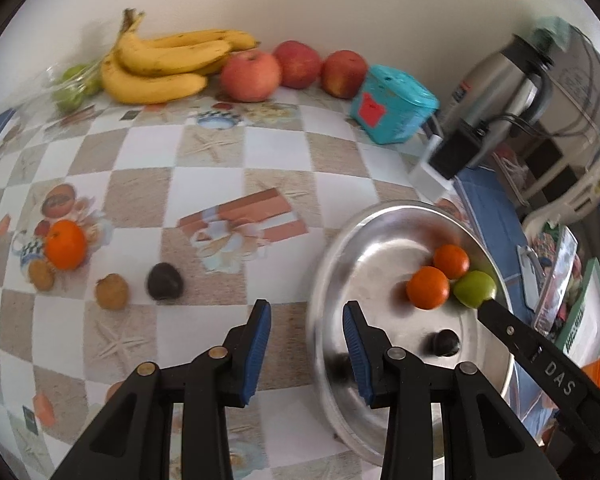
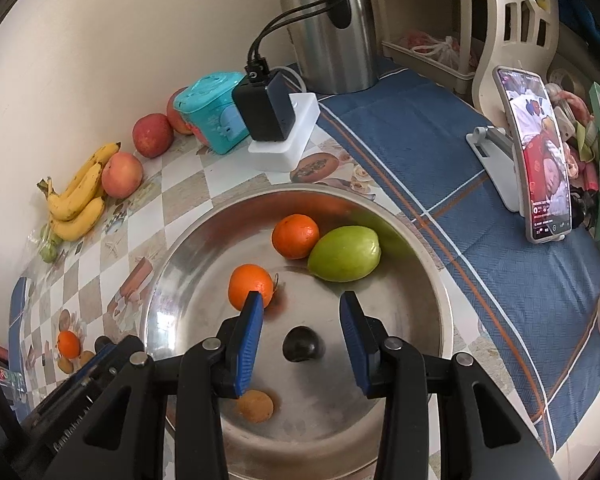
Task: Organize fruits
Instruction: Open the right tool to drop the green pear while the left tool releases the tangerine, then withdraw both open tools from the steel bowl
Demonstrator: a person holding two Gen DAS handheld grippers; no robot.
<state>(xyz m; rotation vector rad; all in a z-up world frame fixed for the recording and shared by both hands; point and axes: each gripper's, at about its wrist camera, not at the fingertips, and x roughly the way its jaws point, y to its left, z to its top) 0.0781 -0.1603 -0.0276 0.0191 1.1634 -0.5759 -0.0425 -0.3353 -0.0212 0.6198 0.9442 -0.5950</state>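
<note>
"DAS" is read on the right gripper [image 1: 548, 364]. Two oranges [image 2: 295, 236], one green fruit [image 2: 345, 254] and one dark plum [image 2: 300, 344] are counted in the steel tray [image 2: 172, 264]. The fingers of both the right and left gripper [image 1: 306, 344] are held partly open, empty.

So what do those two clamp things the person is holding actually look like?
They look alike. The left gripper and the right gripper are black plastic frames with triangular cut-outs and round metal pivot pins, silver or brass-toned. Each ends in two fingers faced with ribbed blue pads. In the left wrist view, the right gripper's side carries raised letters reading DAS. No cables, hands or sleeves show.
</note>
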